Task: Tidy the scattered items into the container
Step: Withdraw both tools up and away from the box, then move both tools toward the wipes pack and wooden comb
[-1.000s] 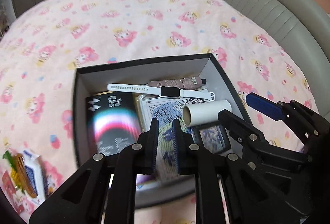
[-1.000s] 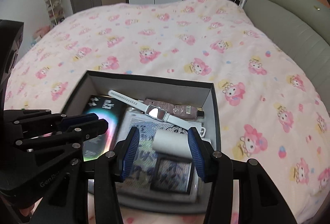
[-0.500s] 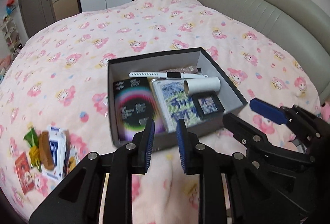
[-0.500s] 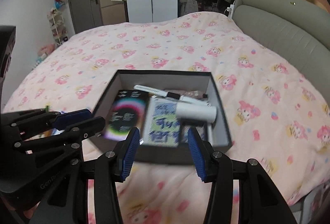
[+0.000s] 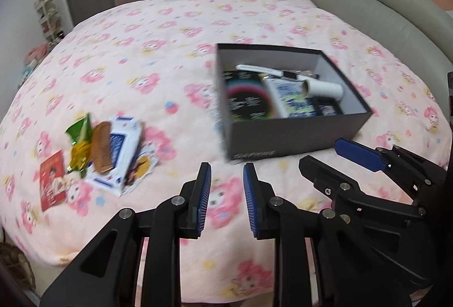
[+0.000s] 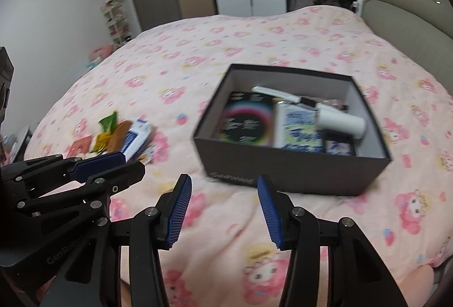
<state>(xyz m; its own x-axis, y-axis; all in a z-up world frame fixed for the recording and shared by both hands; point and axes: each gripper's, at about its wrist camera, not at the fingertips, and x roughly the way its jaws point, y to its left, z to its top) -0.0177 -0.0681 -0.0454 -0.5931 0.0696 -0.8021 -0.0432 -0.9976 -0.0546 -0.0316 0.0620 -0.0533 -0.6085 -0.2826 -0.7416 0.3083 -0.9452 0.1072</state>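
Pink cartoon-print bedding (image 5: 175, 58) is spreading across both views. At left, a small pile is waiting: red card (image 5: 52, 184), green wrapper (image 5: 80, 130), wooden comb (image 5: 101, 147) and blue-and-white packet (image 5: 119, 154). Both grippers are pulling back from the black box (image 5: 294, 134), which a second ago filled the views; the pile looks like the next target. Left gripper (image 5: 226, 201) and right gripper (image 6: 223, 210) are hanging spread and empty. Box lettering is too blurred to read; "Gen" shows on a gripper body.
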